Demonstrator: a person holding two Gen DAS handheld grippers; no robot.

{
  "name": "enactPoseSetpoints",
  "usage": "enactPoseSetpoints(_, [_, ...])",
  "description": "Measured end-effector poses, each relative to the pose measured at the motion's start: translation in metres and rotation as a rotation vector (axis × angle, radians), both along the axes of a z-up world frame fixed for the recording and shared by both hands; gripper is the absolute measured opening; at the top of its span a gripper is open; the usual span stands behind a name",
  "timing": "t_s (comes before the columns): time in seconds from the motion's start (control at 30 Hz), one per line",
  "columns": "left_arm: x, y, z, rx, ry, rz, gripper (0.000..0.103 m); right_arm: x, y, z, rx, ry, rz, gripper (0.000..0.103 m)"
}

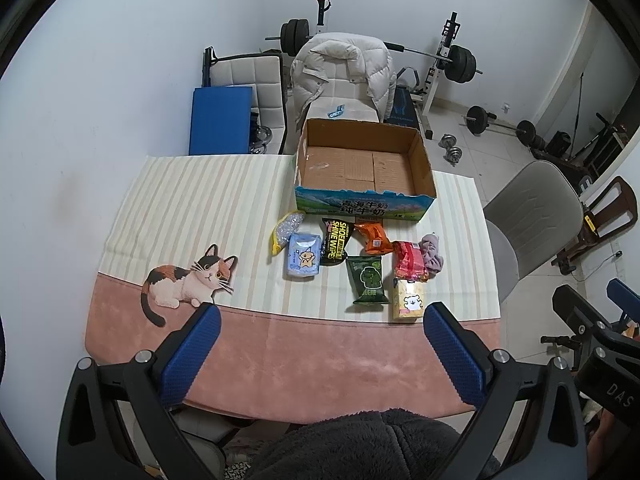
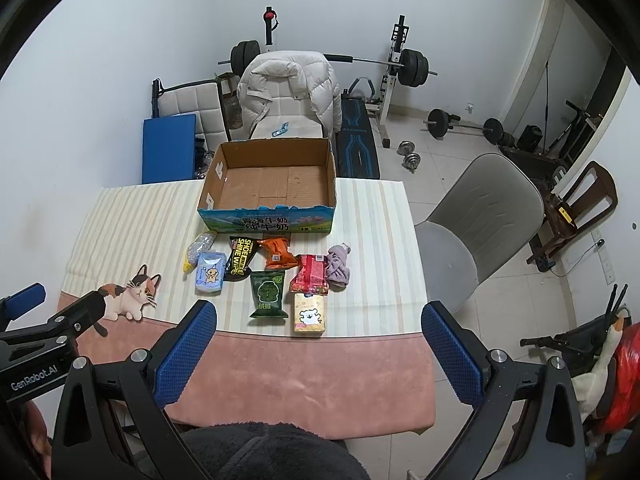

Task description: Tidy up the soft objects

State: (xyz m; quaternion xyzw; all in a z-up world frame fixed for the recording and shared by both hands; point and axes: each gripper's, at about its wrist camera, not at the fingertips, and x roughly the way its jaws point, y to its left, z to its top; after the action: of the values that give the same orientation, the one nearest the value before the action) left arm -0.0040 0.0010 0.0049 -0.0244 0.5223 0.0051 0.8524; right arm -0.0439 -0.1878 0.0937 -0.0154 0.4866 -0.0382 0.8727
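Observation:
Several soft packs lie on the table in front of an empty cardboard box (image 1: pixel 362 168) (image 2: pixel 272 178): a blue tissue pack (image 1: pixel 303 260) (image 2: pixel 209 272), a black wipes pack (image 1: pixel 335 241) (image 2: pixel 241 258), an orange pack (image 1: pixel 375 237) (image 2: pixel 276 254), a green pack (image 1: pixel 367 280) (image 2: pixel 268 294), a red pack (image 1: pixel 410 262) (image 2: pixel 311 276), a yellow tissue pack (image 1: pixel 408 302) (image 2: pixel 308 314), a purple cloth (image 1: pixel 432 254) (image 2: pixel 339 266) and a yellow-silver bag (image 1: pixel 285 232) (image 2: pixel 198 250). My left gripper (image 1: pixel 320 316) is open and empty above the near table edge. My right gripper (image 2: pixel 318 316) is open and empty beside it.
The table (image 1: pixel 180 208) has a striped and pink cloth with a cat picture (image 1: pixel 188 280). A grey chair (image 2: pixel 476 232) stands at its right. A chair with a white jacket (image 1: pixel 340 68) stands behind the box. Weights and a bench lie on the floor beyond.

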Motion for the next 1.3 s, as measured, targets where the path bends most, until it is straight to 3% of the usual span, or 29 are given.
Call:
enactPoseSetpoints(1.0, [0.021, 0.003, -0.006, 0.005, 0.002, -0.003, 0.103, 0.020, 0.003, 0.004, 0.014, 0.003, 0.010, 0.103])
enactPoseSetpoints(1.13, [0.044, 0.006, -0.031, 0.024, 0.016, 0.013, 0.103, 0.038, 0.000, -0.018, 0.017, 0.038, -0.001, 0.103])
enactPoseSetpoints(1.3, [0.097, 0.014, -0.107, 0.005, 0.140, 0.036, 0.103, 0.084, -0.015, -0.105, 0.033, 0.183, 0.003, 0.103])
